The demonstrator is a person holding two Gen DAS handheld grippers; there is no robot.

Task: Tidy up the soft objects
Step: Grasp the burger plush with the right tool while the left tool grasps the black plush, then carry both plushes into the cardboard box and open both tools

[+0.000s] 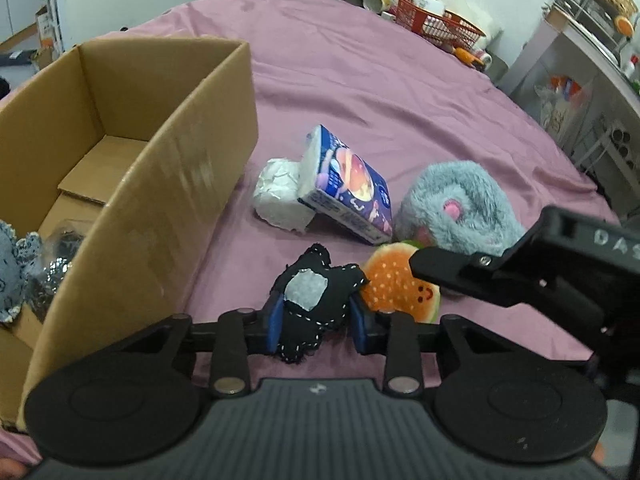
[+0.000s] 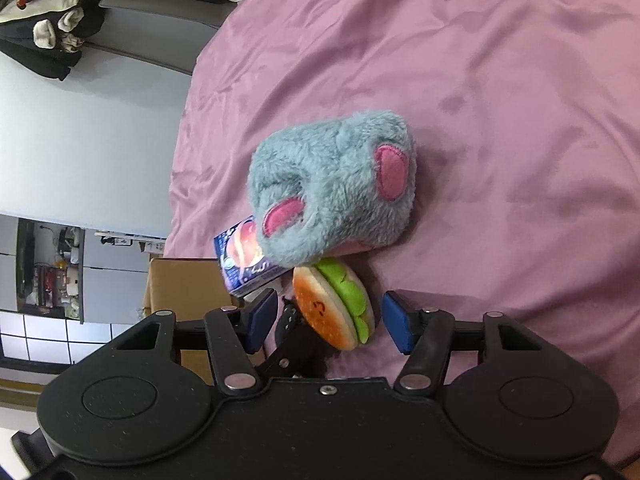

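**Soft toys on the purple cloth, both grippers down among them**

Soft things lie in a cluster on the purple cloth (image 1: 400,92), just right of the open cardboard box (image 1: 132,184). Nearest the left gripper (image 1: 316,326) is a black stitched pouch (image 1: 312,300) with a grey patch; it sits between the blue pads (image 1: 274,326), and the jaws appear to press its sides, pinching it where it lies on the cloth. Touching the pouch on its right is a burger plush (image 1: 400,284), orange bun with a small smiling face and a green lettuce layer.

The right gripper (image 2: 328,320) has the burger (image 2: 332,308) between its pads (image 2: 396,328), but the jaws stand spread, with a gap on either side and no contact. From the left camera, one black finger of the right gripper reaches in over the burger.

Behind the burger and touching it lies a grey-blue fluffy plush (image 2: 332,184) with pink patches. A blue tissue pack (image 1: 348,184) leans tilted beside it, propped on a white crumpled bundle (image 1: 280,196).

Inside the box, at its near left, rest a blue-grey fabric piece (image 1: 12,268) and something dark and shiny (image 1: 56,268); I cannot tell what. At the far edge of the cloth stands a red basket (image 1: 436,20) among clutter.
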